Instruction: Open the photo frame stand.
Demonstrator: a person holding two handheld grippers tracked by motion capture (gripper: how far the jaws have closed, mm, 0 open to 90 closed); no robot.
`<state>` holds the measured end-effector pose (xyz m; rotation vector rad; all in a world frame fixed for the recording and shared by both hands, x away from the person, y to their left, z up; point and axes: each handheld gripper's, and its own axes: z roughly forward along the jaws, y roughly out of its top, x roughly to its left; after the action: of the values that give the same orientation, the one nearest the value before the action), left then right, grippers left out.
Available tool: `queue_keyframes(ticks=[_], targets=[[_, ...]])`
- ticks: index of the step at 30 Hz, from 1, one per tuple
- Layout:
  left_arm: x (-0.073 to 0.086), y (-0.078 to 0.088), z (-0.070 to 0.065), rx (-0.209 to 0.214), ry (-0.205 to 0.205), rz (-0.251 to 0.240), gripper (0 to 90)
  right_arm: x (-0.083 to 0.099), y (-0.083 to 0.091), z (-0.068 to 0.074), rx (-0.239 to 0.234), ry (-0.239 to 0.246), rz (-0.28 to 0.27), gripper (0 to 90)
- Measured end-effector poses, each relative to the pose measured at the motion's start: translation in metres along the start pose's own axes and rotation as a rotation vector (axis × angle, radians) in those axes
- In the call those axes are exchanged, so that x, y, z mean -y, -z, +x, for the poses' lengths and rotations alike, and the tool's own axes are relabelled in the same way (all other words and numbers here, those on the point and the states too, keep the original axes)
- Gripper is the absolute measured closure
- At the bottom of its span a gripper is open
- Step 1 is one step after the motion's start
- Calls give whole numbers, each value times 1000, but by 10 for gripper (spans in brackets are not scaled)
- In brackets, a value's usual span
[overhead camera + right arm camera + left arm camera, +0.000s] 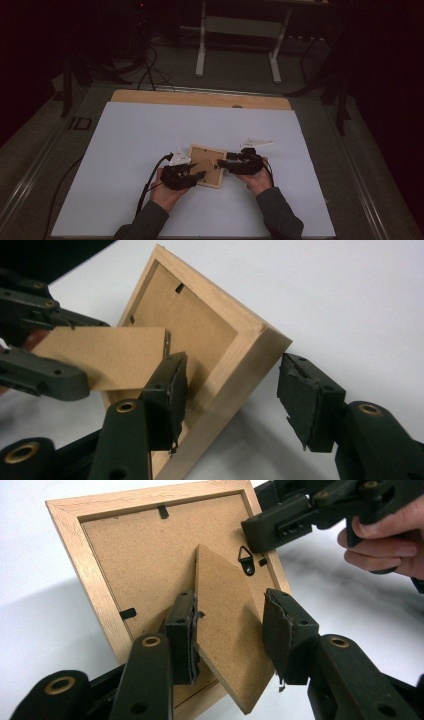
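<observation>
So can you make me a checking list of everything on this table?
Surface: white sheet over a wooden table.
Job's things: wooden picture frame, back side up; its fold-out stand is swung out.
Clutter: nothing seen.
Grippers: left gripper straddles the stand, one pad touching it; right gripper open around the frame's corner, pads apart from the wood.
Cables: black cable trails from the left gripper.
Surroundings: dark room, white desk legs, floor wires.
</observation>
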<state>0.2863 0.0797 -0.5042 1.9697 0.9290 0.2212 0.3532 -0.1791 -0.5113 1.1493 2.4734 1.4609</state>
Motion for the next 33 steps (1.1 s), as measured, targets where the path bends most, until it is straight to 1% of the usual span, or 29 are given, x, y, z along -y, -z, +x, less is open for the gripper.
queue_keyframes(ticks=[3,8,9,11,14,22,25,28,33], targets=[[1,1,0,9,-17,-4,602,-1,-1,-2,-30,-22,-7,449],[3,3,1,29,-22,-9,607,-2,1,-3,-58,-37,-16,478],[4,4,2,47,-25,-4,610,-1,1,-3,-66,-39,-25,487],[4,4,3,65,-23,-1,616,-1,3,-3,-78,-42,-33,505],[4,4,3,76,-26,8,624,-1,6,-2,-91,-41,-46,522],[4,2,3,62,-43,28,643,-5,10,4,-80,-18,-77,566],[3,-1,3,47,-42,33,653,-9,12,7,-64,11,-89,581],[2,-3,4,27,-47,36,657,-11,15,9,-47,26,-96,591],[0,-6,7,26,-49,31,656,-11,17,10,-28,37,-108,597]])
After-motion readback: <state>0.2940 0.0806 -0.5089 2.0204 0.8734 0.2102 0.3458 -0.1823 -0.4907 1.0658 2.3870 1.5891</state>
